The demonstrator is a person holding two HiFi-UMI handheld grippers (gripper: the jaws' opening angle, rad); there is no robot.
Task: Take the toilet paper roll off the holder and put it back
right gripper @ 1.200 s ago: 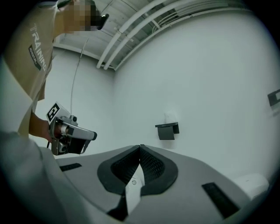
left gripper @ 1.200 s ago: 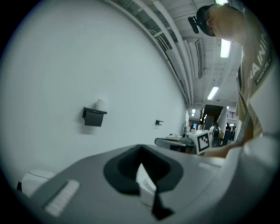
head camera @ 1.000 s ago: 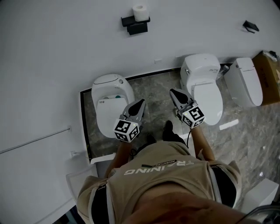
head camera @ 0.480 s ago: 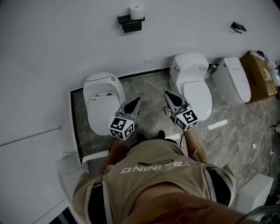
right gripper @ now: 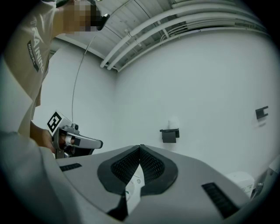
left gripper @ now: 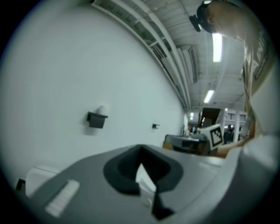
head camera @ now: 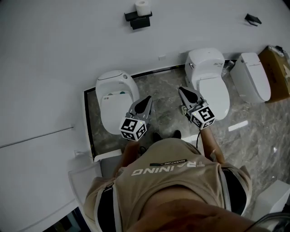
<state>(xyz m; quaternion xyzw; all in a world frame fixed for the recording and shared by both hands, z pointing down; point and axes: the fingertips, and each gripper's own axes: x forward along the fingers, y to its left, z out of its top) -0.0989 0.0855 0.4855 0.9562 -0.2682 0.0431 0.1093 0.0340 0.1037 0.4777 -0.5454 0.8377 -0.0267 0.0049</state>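
The white toilet paper roll (head camera: pixel 142 7) stands on top of a black wall holder (head camera: pixel 138 19) high on the white wall, far ahead of both grippers. In the left gripper view the roll (left gripper: pixel 101 109) and holder (left gripper: pixel 96 119) show small at centre left. The right gripper view has the roll (right gripper: pixel 173 123) and the holder (right gripper: pixel 169 135) right of centre. My left gripper (head camera: pixel 148 98) and right gripper (head camera: pixel 181 89) are held side by side at waist height, pointing at the wall. Both are shut and empty, their tips (left gripper: pixel 140 149) (right gripper: pixel 140 147) meeting.
Below the grippers are two white toilets (head camera: pixel 116 97) (head camera: pixel 209 79) on a marble floor (head camera: pixel 161 93), with a third toilet (head camera: pixel 254 81) to the right. A cardboard box (head camera: pixel 279 70) sits at the far right. A second black holder (head camera: pixel 253 19) hangs on the wall at the right.
Both grippers have moved a little toward the wall along with the person. They stay shut and empty. The roll has not moved on its holder.
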